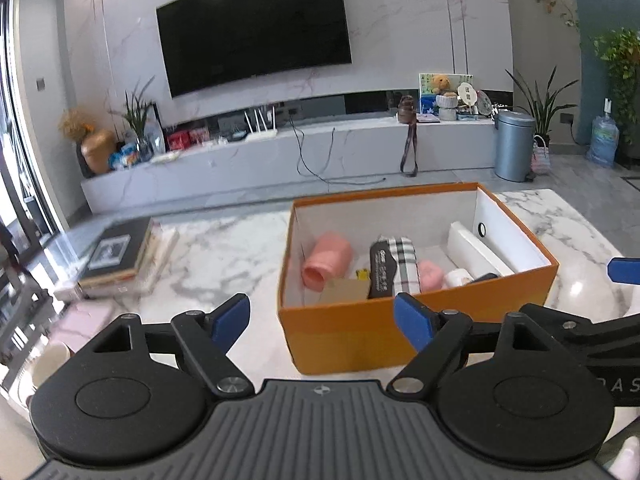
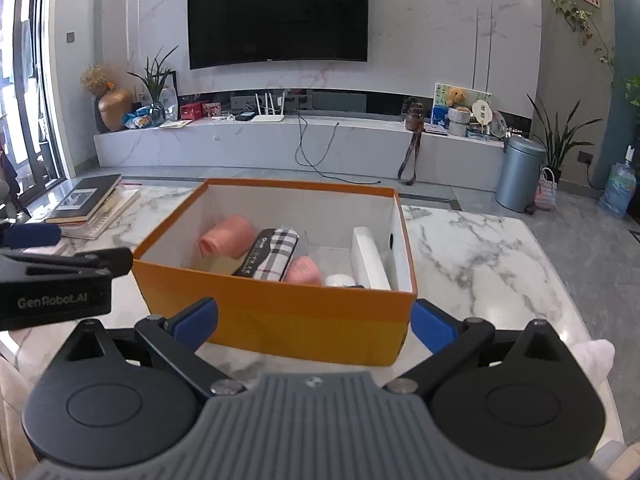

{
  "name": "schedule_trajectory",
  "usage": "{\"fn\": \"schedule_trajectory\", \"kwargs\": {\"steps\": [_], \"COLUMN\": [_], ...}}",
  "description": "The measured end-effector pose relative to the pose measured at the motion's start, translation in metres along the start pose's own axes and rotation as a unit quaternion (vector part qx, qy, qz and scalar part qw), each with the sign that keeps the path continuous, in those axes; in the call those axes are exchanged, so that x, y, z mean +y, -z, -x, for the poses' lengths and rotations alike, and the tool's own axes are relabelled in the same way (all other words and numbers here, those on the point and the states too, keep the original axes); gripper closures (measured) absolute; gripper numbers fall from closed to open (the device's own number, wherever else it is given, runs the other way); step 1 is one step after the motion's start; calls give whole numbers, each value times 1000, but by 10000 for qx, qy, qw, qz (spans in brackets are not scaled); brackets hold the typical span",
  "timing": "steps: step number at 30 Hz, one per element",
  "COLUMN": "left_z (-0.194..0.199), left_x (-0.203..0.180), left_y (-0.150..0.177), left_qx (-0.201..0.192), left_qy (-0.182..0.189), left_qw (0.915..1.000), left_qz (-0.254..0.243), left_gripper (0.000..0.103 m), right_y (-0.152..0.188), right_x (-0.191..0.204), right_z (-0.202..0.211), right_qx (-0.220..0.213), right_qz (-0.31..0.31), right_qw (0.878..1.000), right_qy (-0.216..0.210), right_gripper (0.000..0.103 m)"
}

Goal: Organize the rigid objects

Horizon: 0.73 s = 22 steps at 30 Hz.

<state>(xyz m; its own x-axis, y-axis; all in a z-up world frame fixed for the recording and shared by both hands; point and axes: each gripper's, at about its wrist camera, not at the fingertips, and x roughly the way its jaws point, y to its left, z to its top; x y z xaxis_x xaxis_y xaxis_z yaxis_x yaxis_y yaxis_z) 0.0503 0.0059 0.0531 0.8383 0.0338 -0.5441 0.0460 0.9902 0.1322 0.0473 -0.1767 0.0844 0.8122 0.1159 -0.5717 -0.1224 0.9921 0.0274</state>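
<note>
An open orange box stands on the marble table. Inside lie a pink cup on its side, a plaid case, a pink soft item, a white roll and a white flat box. My left gripper is open and empty, just in front of the box's near wall. My right gripper is open and empty, spanning the near wall.
A stack of books lies on the table's left side. A white cup and a pink item sit at the near left. Behind the table are a TV console and a grey bin.
</note>
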Motion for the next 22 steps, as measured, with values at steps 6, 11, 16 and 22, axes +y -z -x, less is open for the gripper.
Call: {"fn": "schedule_trajectory", "kwargs": {"steps": [6,11,16,22], "left_z": [-4,-4,-2,-2], "left_x": [-1,-3,-4,-3], "left_y": [5,9,10,10], "left_qx": [70,98,99,93], "left_qy": [55,57,58,48], "left_qw": [9999,9999,9999,9999], "left_qz": [79,100,105,117], "left_gripper": [7,7,7,7], "right_y": [3,4,6,5], "right_x": [3,3,3,6], "right_z": [-1,-1,-2,-1], "right_qx": [-50,-100,-48,-51], "right_qz": [-5,-11,-12,10], "right_qw": [10000,9999,10000,10000], "right_qy": [-4,41,25,-5], "right_gripper": [2,2,2,2]}}
